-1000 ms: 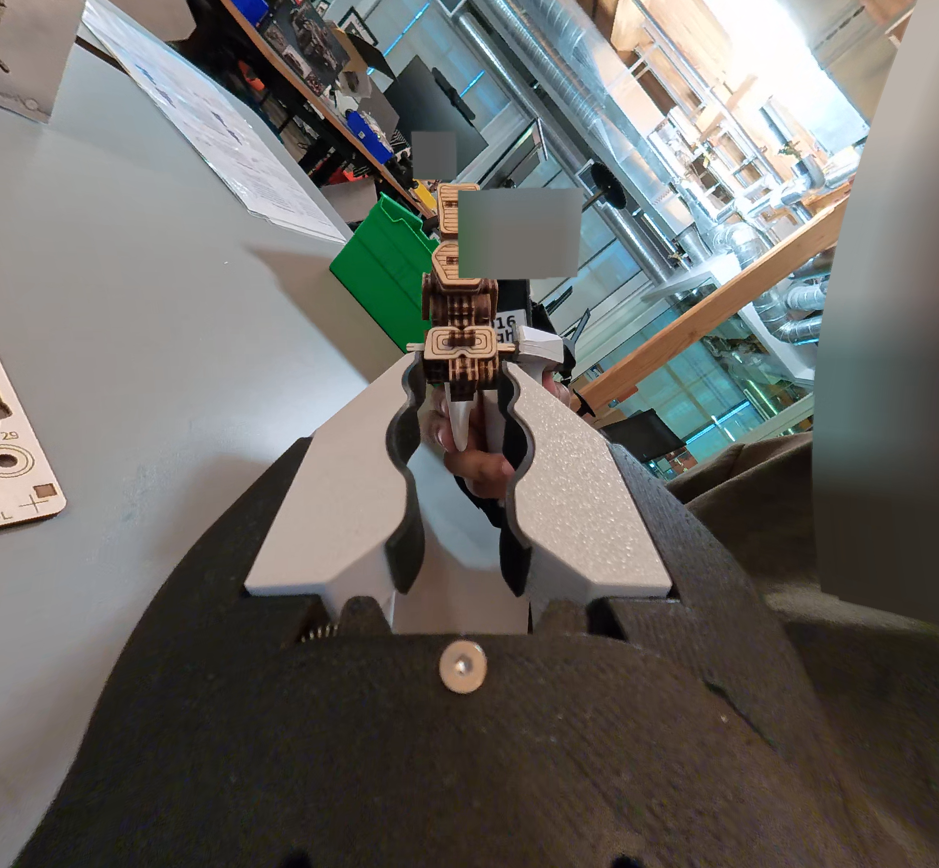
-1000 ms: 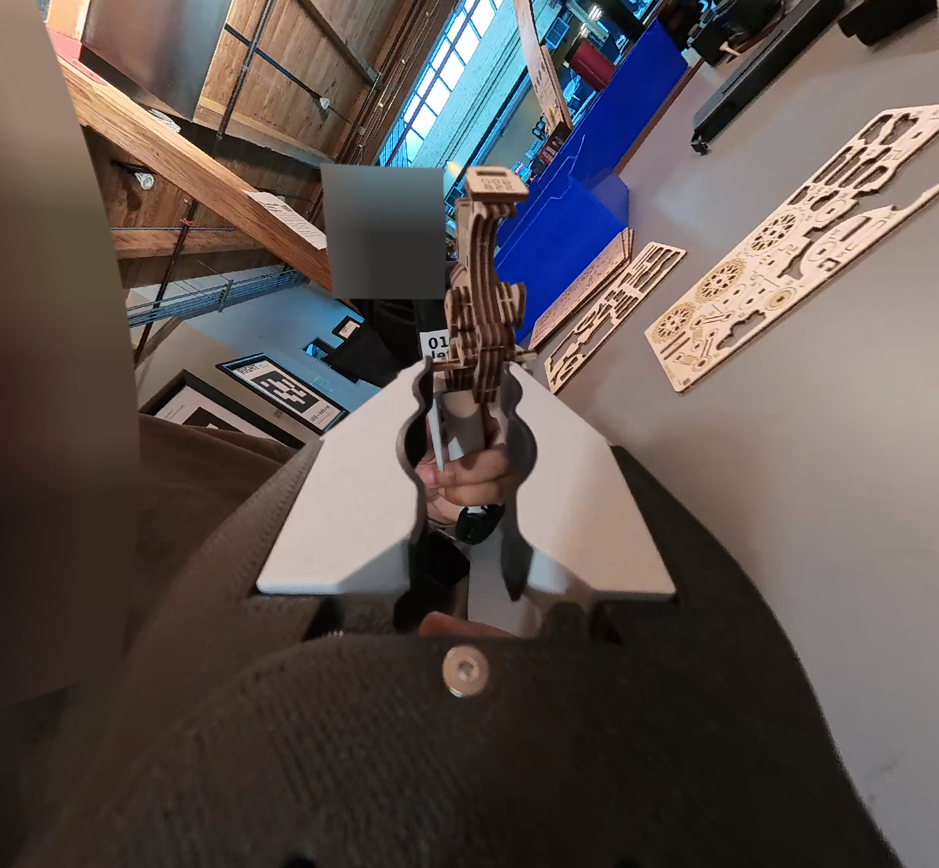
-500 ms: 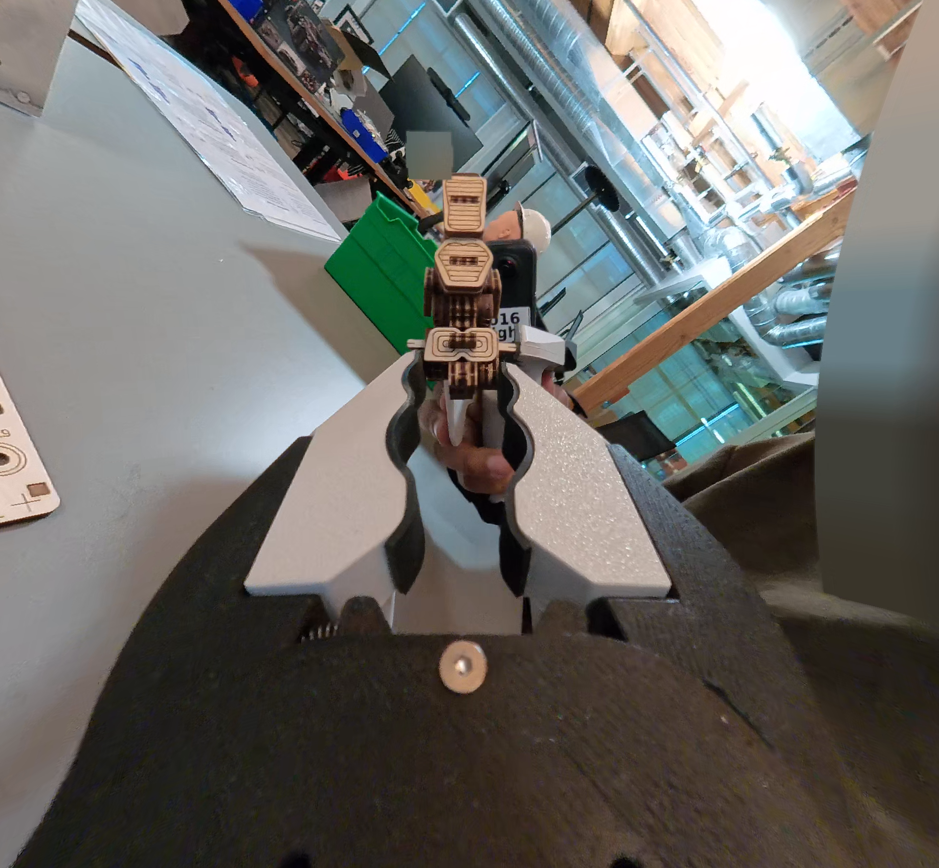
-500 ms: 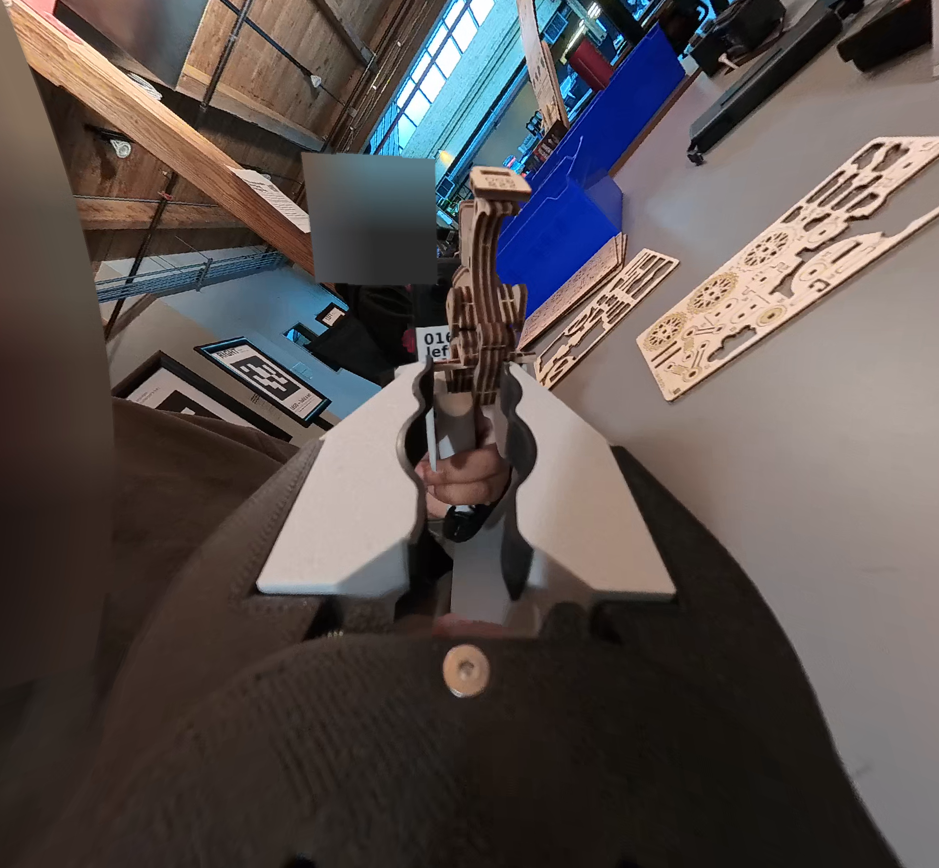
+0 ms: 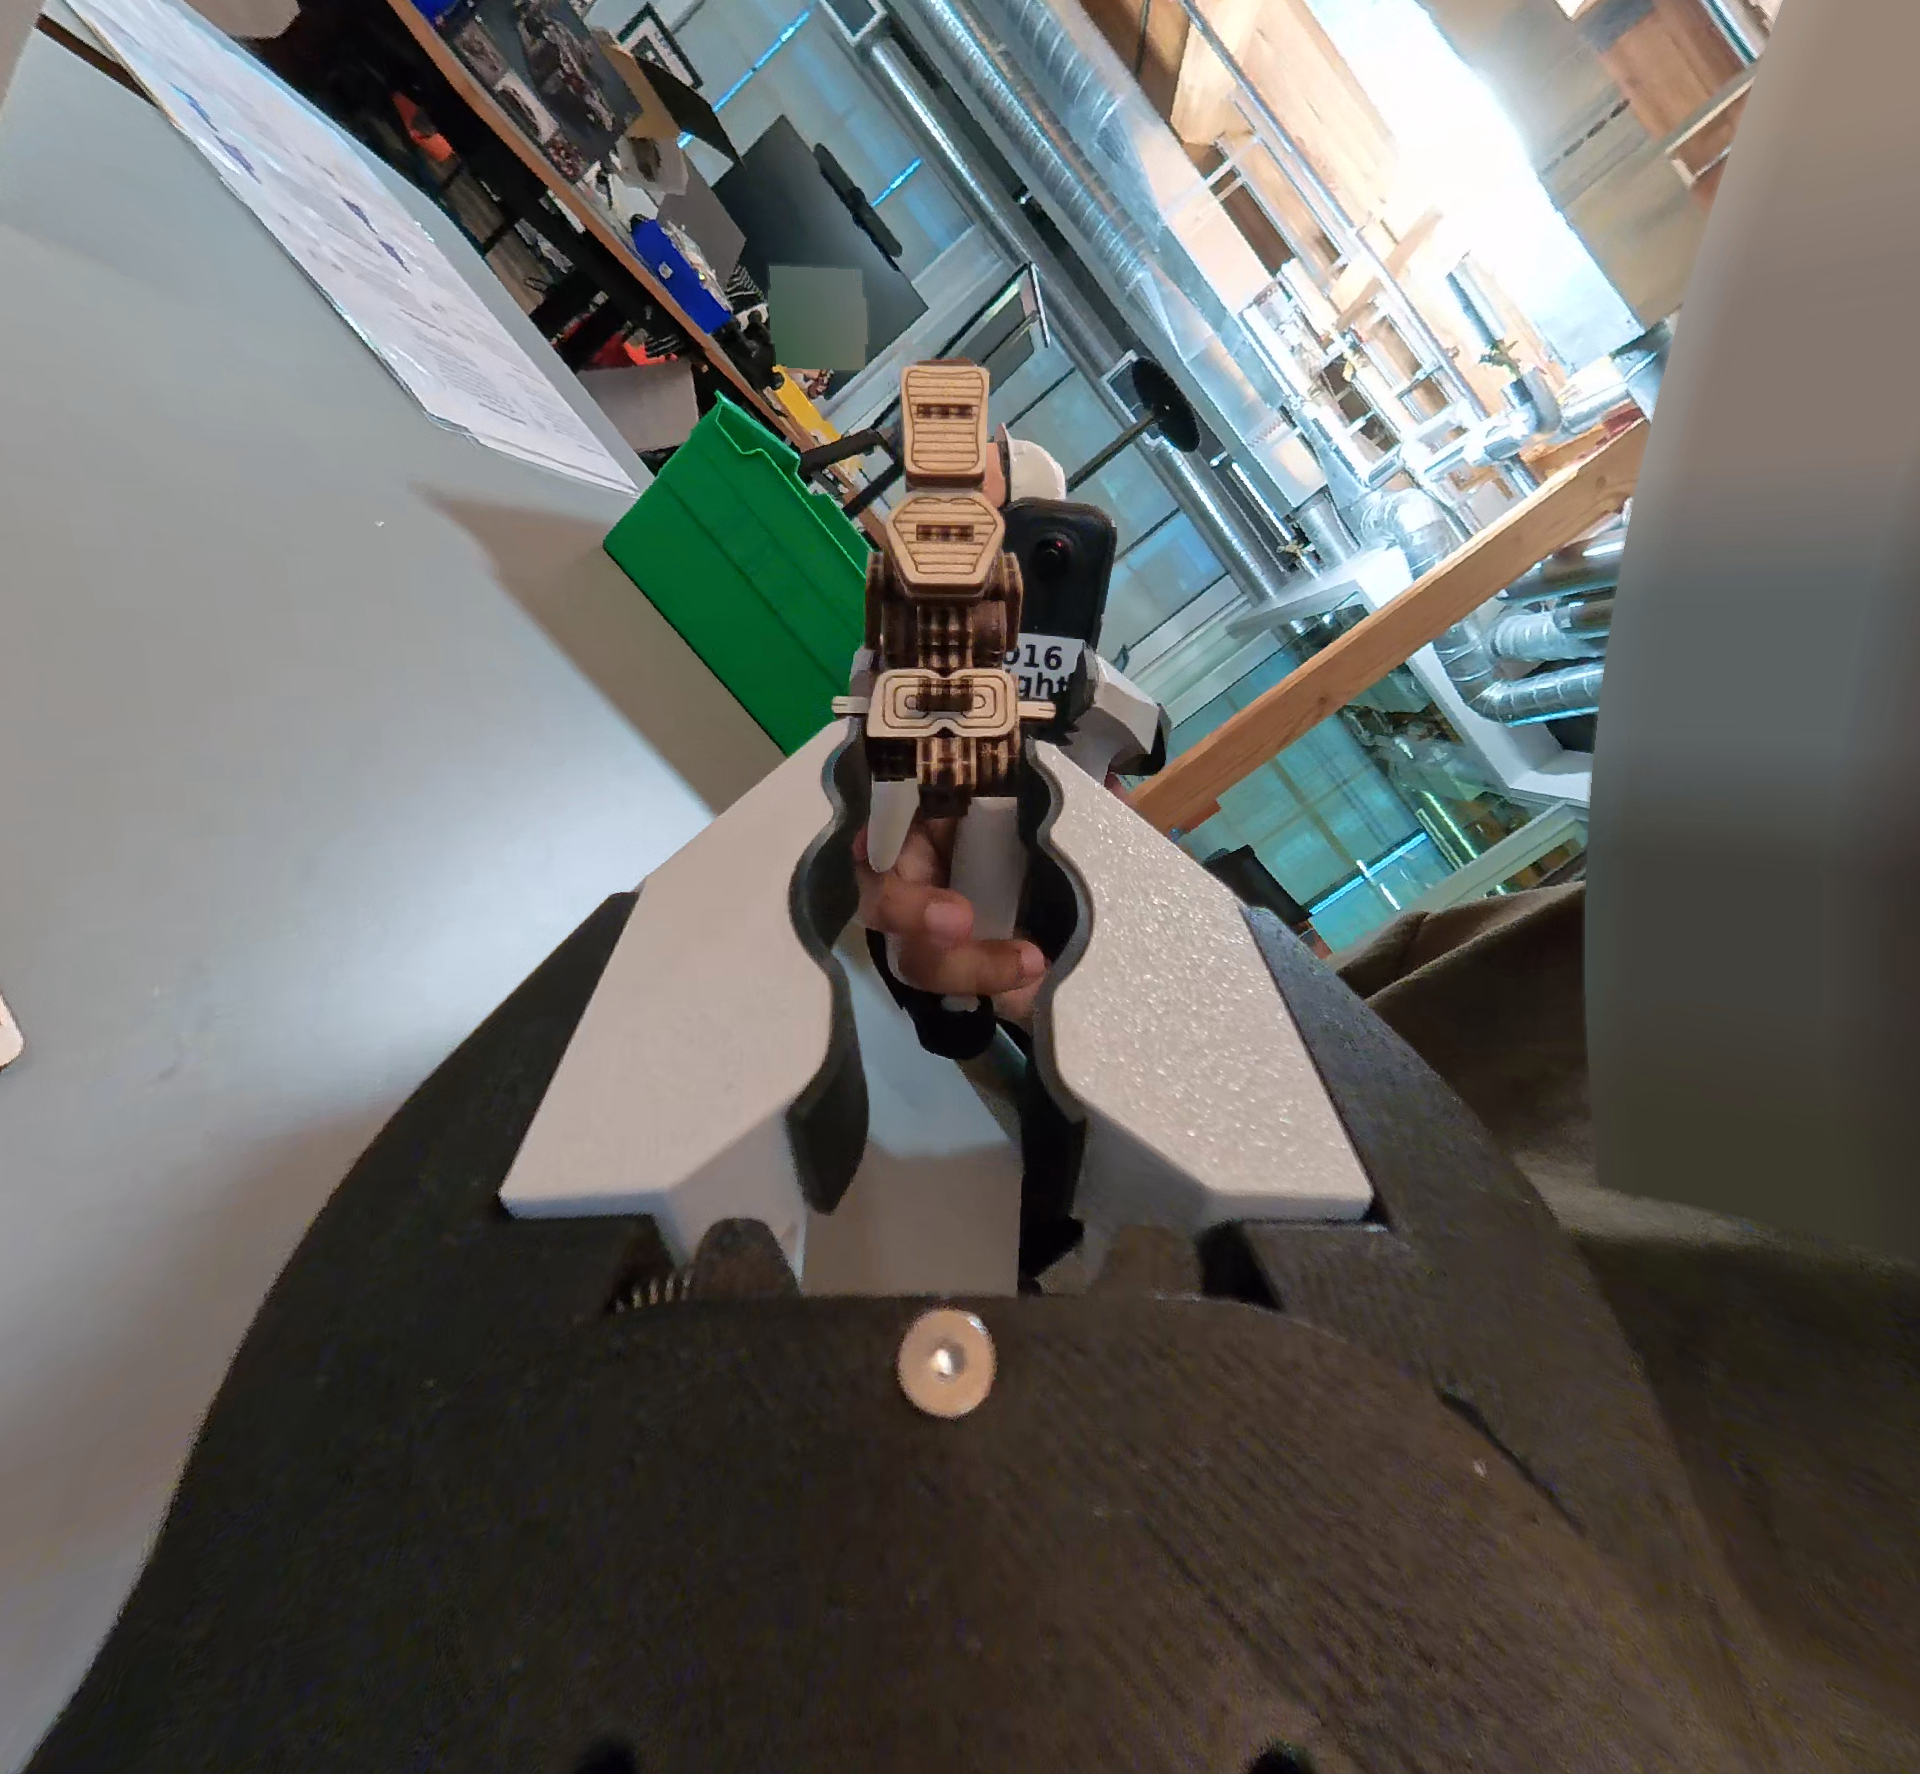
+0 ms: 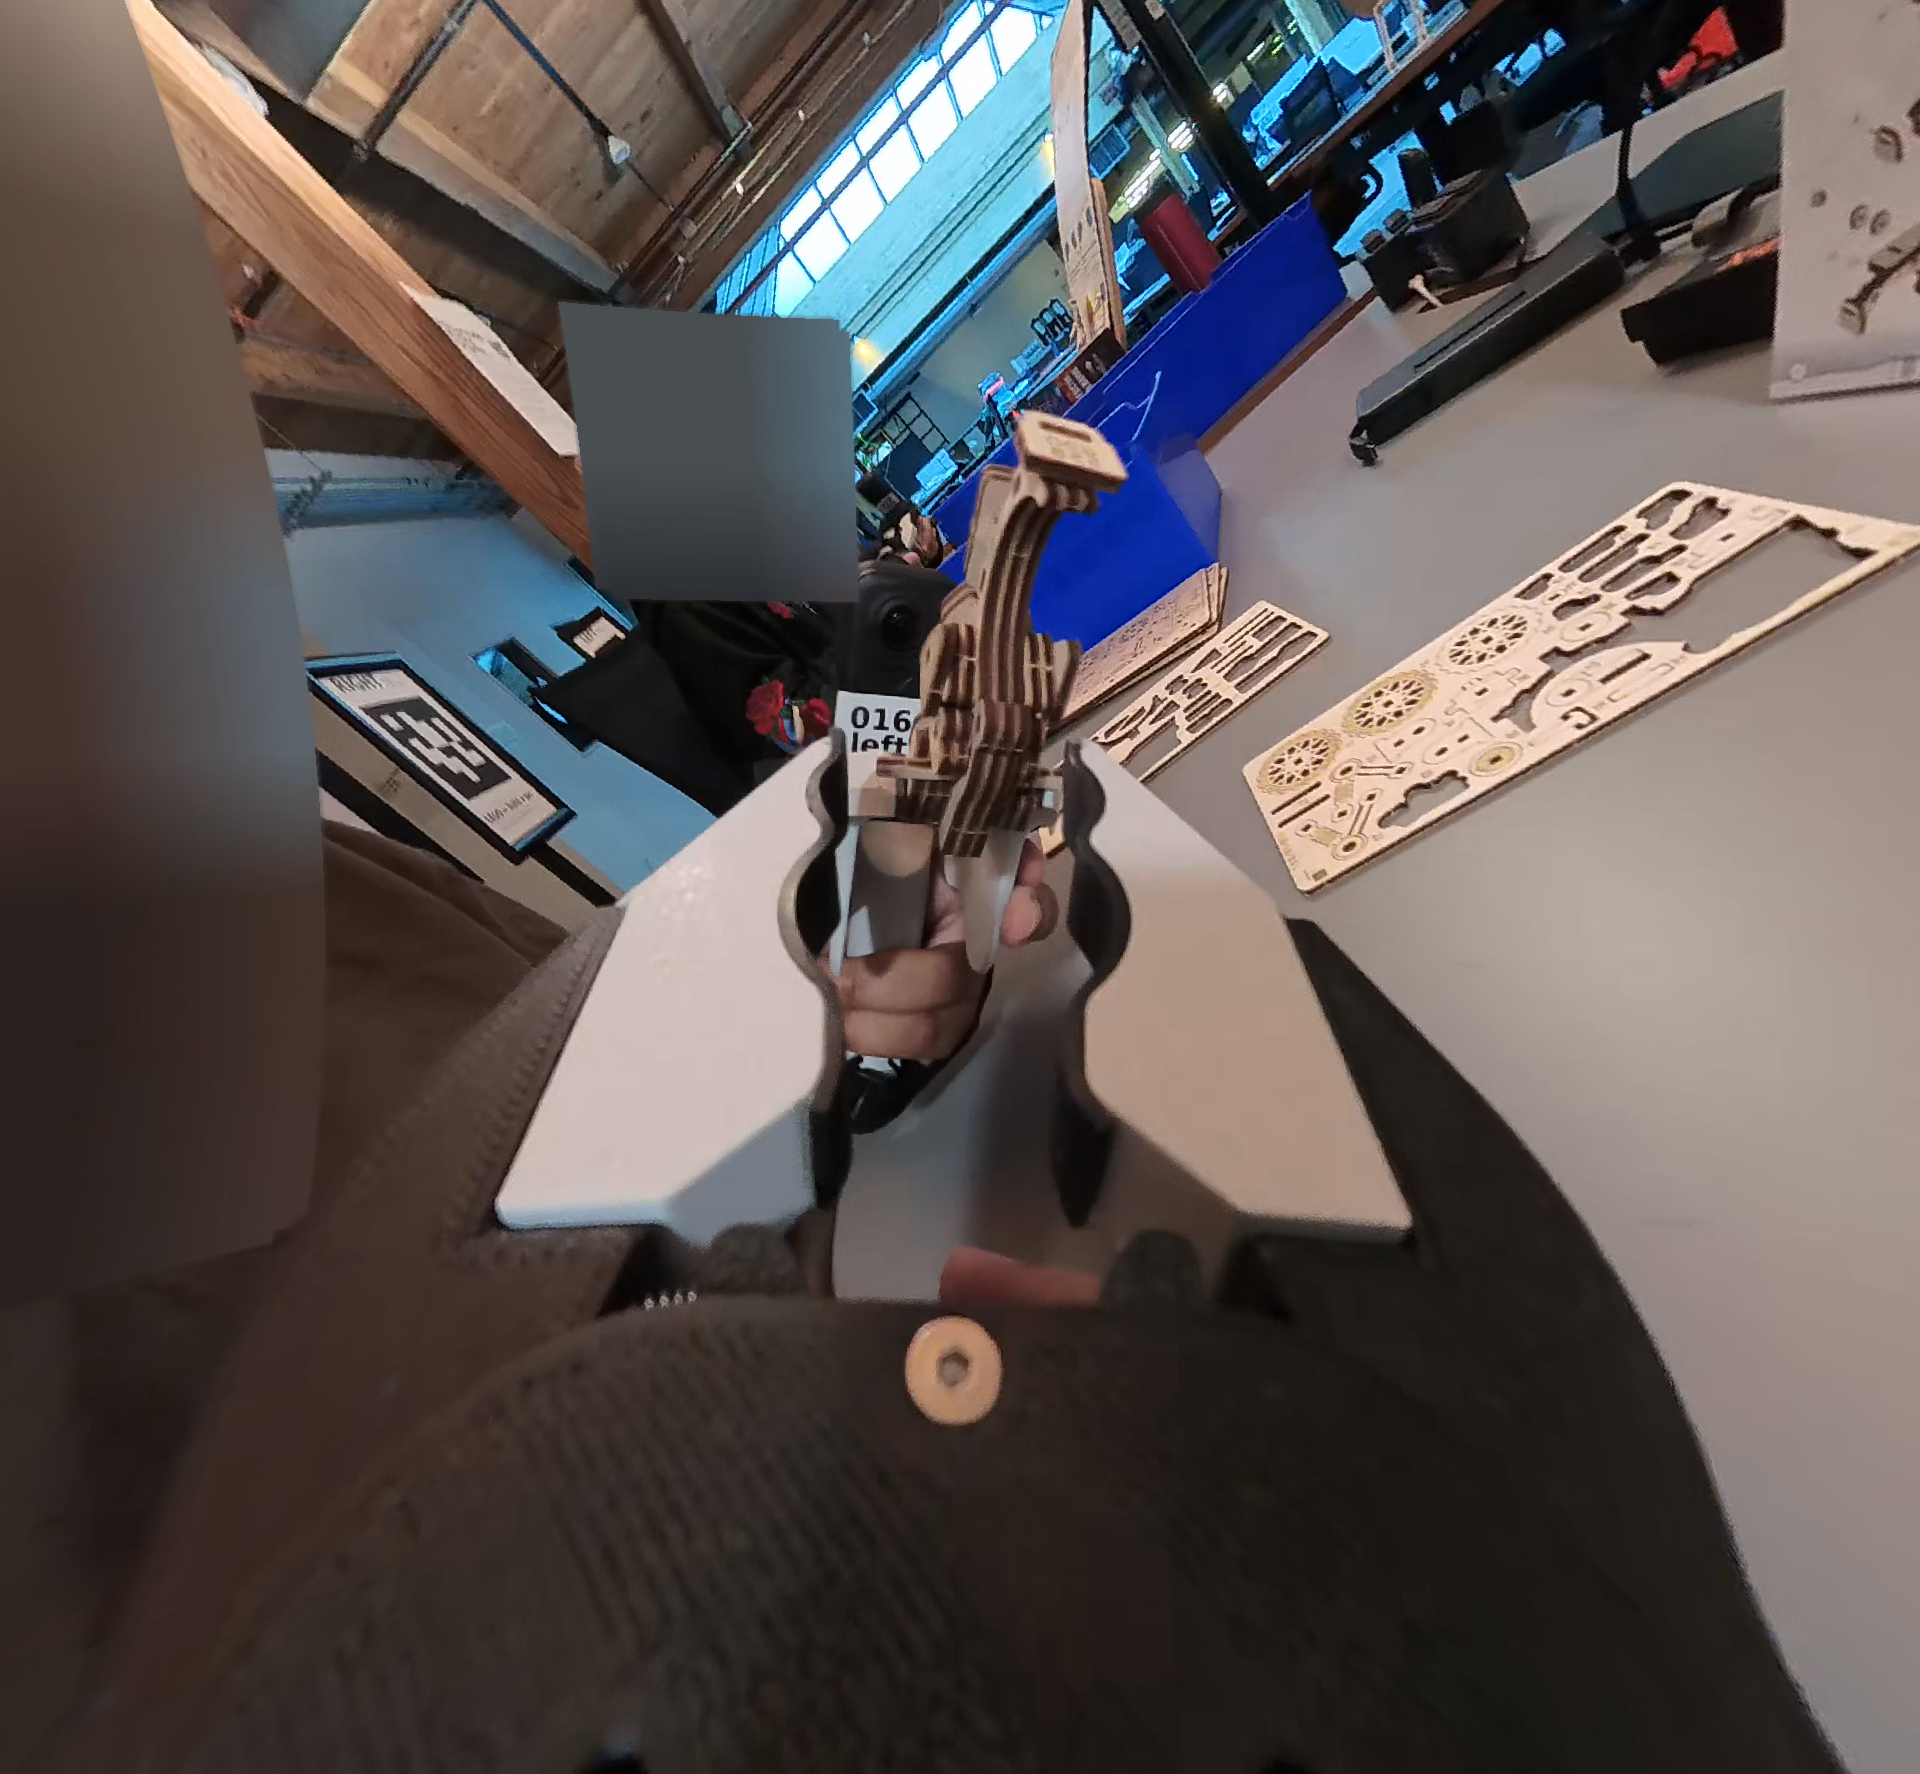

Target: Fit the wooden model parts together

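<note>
Both my left gripper and right gripper are closed on the base of the wooden model, held in the air between them, its long axis rising upward past my fingertips, equally near both

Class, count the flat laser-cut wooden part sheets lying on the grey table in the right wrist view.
3: a large sheet nearest right, a narrower sheet beside it, and a stack against the blue bin; the stack may hold several.
</note>
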Available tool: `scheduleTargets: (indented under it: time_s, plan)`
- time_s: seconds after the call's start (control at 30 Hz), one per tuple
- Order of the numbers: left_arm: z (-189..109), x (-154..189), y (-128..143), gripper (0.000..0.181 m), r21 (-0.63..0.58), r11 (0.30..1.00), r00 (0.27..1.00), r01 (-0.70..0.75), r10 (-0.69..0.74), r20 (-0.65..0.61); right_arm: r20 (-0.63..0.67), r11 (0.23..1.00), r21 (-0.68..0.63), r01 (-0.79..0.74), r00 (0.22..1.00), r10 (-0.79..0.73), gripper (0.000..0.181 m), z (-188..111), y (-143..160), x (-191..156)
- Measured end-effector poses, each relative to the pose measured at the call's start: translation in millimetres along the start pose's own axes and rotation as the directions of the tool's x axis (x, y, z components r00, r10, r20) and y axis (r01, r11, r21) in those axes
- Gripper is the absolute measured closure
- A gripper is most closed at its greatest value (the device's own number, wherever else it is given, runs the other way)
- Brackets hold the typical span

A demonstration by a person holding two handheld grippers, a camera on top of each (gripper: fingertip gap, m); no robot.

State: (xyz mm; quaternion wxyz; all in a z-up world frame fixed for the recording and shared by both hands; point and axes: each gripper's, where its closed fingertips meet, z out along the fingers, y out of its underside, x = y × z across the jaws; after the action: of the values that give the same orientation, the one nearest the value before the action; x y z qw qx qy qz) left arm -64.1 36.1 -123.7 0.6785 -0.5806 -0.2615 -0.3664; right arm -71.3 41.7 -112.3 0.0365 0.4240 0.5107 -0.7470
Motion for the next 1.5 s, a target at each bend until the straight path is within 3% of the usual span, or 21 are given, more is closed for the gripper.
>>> scheduleTargets:
  time_s: [0.33,1.5]
  plan:
    - [1.6,1.3,3.3,0.157,-0.016,1.0,1.0,-0.011,0.011,0.001,-0.022,0.997,-0.036,0.065,0.998,-0.065,0.15,2.6,5.7,-0.7]
    - [2.4,5.3,7.8,0.156,-0.041,0.997,0.998,-0.063,0.064,0.012,-0.001,0.979,-0.089,0.182,0.983,-0.183,0.152,1.4,7.6,-5.9]
